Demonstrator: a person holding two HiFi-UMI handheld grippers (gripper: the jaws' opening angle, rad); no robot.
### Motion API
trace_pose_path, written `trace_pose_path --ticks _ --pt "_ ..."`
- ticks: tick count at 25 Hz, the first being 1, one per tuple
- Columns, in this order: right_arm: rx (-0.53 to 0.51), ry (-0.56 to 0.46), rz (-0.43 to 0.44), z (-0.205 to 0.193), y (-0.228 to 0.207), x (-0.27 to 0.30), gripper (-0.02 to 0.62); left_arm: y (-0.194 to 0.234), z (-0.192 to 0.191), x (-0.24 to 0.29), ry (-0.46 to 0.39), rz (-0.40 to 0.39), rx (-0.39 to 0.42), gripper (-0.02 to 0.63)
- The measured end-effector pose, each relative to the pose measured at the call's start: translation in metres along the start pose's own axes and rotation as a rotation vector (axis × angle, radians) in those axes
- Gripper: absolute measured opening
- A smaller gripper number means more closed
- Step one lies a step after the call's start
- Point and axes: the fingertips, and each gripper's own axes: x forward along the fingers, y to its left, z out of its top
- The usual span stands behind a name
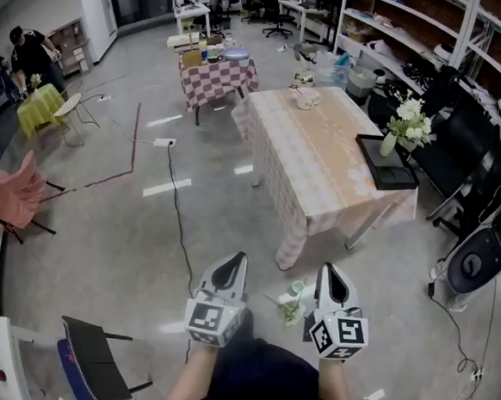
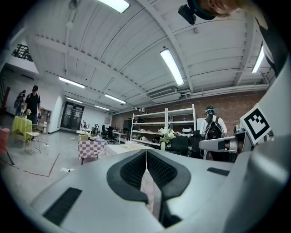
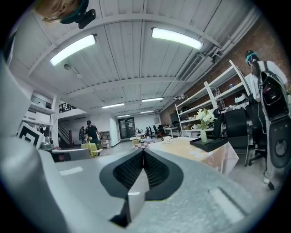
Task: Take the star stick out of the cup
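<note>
A white cup [image 1: 308, 98] stands at the far end of a long table [image 1: 322, 170] with a beige cloth. It is too small to tell whether a star stick is in it. Both grippers hang over the floor, well short of the table's near end. My left gripper [image 1: 230, 273] is shut with nothing in it, its pads meeting at the tips [image 2: 146, 151]. The right gripper [image 1: 330, 283] is likewise shut and empty [image 3: 143, 151]. In the right gripper view the cup [image 3: 167, 139] shows small on the table [image 3: 186, 148] ahead.
On the table's right side are a black tray [image 1: 385, 162] and a vase of white flowers [image 1: 408, 121]. A small green and white thing [image 1: 292, 303] lies on the floor between the grippers. A checkered table [image 1: 217, 76], a floor cable [image 1: 177, 206], a black chair [image 1: 91, 359] and a fan [image 1: 479, 256] stand around.
</note>
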Motion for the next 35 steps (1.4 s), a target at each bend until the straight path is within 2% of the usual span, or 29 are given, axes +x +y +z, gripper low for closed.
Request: trace_pose_path --ticks 6,15,25,35 --pt "0.002 0.0 -0.001 0.0 0.0 0.016 0.002 0.001 0.0 0.015 -0.009 -0.02 0.002 0.012" --pt "-0.003 0.009 0.015 0.006 -0.001 0.069 0.002 0.04 0.009 0.049 -0.009 0.012 -0.01 0.012" --pt "-0.004 0.013 0.04 0.015 -0.007 0.146 0.002 0.079 0.012 0.11 0.004 0.002 0.0 0.012" --pt "0.002 0.015 0.013 0.03 -0.022 0.223 0.002 0.125 0.03 0.174 0.006 -0.002 0.006 0.012"
